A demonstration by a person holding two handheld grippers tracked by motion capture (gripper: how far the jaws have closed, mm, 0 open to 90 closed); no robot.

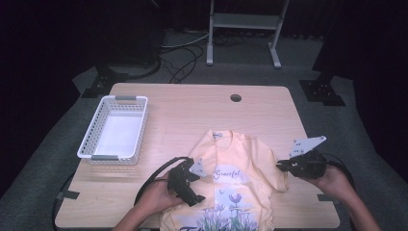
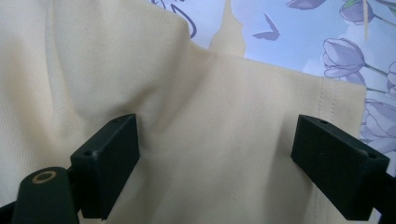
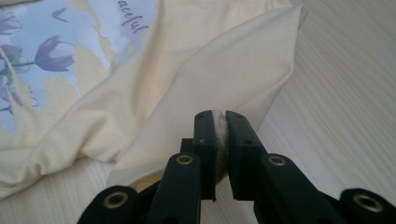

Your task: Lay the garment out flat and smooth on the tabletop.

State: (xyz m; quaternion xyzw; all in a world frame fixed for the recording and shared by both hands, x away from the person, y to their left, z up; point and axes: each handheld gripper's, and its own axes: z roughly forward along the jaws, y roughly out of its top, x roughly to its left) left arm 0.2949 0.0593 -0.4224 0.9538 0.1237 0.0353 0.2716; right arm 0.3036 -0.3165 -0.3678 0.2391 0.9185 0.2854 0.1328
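Table: light wood top with a round hole near its far edge, standing on grey floor.

T-shirt: pale yellow, lying flat on the near half of the table, collar toward the far side, with a printed panel of purple tulips and script lettering on the chest. Its right sleeve is folded inward over the body; in the left gripper view the left sleeve lies likewise over the edge of the print.

Basket: white plastic, slotted walls, on the table's left side, well apart from the shirt.

Left gripper: held in the person's left hand over the shirt's left portion, jaws spread wide, yellow fabric beneath and between them, pads not pressing on it.

Right gripper: held in the person's right hand at the shirt's right edge, jaws clamped together on a pinch of sleeve fabric.
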